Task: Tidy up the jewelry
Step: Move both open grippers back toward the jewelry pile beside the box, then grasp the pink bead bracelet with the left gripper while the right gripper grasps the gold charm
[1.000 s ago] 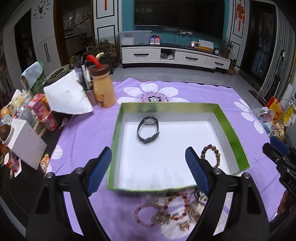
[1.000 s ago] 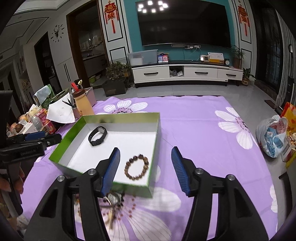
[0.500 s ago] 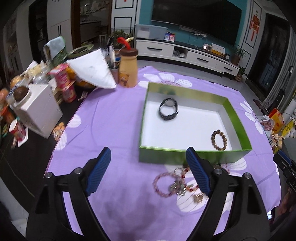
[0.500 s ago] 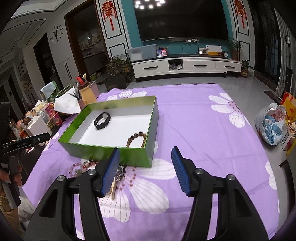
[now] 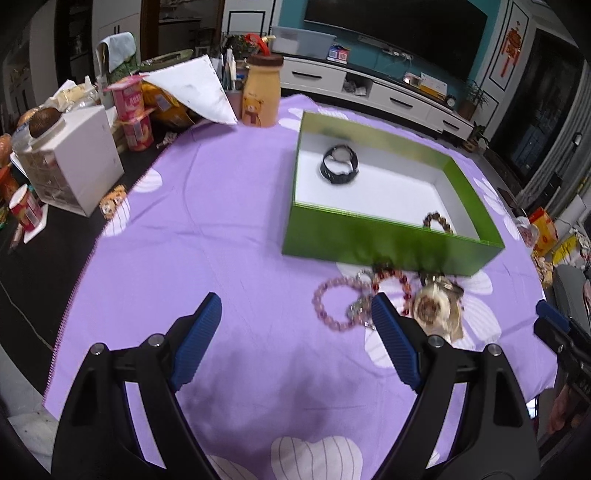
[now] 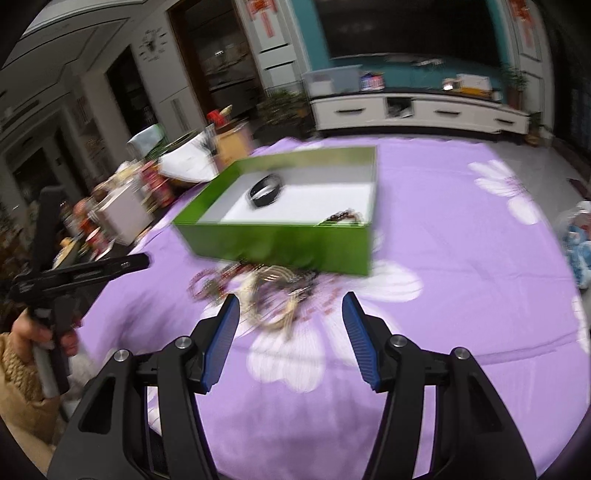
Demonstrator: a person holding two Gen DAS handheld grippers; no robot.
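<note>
In front of the green box (image 6: 280, 240), you are holding the right gripper (image 6: 290, 325) released over the jewelry pile (image 6: 258, 291), ready to pick; the left gripper (image 5: 295, 325) is also gaping.

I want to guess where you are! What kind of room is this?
Probably a home living room: a big dark TV hangs above a long white cabinet, and a purple flowered cloth covers the table.

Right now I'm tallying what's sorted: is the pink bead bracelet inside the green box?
No, the pink bead bracelet lies on the purple cloth in front of the green box.
</note>
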